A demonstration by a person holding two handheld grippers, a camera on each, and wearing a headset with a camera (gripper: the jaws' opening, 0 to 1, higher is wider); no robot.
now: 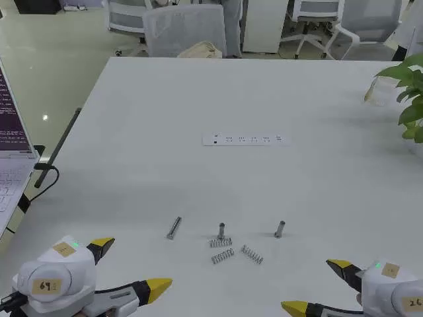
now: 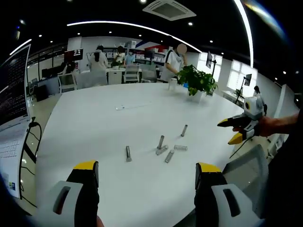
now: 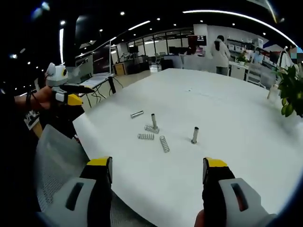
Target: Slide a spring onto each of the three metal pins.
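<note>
1. Hovering over the near edge of the table [image 1: 198, 99], the left gripper [image 1: 132, 264] sits by the near left corner. Its yellow-tipped jaws are spread wide and hold nothing.
2. The right gripper [image 1: 316, 285] hangs toward the near right corner, jaws likewise spread and empty.
3. Between them, a little in from the near edge, the left pin [image 1: 174, 228] lies on its side. The middle pin [image 1: 221, 230] and the right pin [image 1: 279, 228] stand upright.
4. All three springs lie loose on the table. The first spring [image 1: 221, 242] touches the middle pin's foot, and the second spring [image 1: 223, 255] is just nearer the edge. The third spring [image 1: 252, 254] lies between the middle and right pins.
5. A white power strip [image 1: 246, 139] lies flat toward the table's centre, and a leafy plant [image 1: 410, 92] stands at the right edge.
</note>
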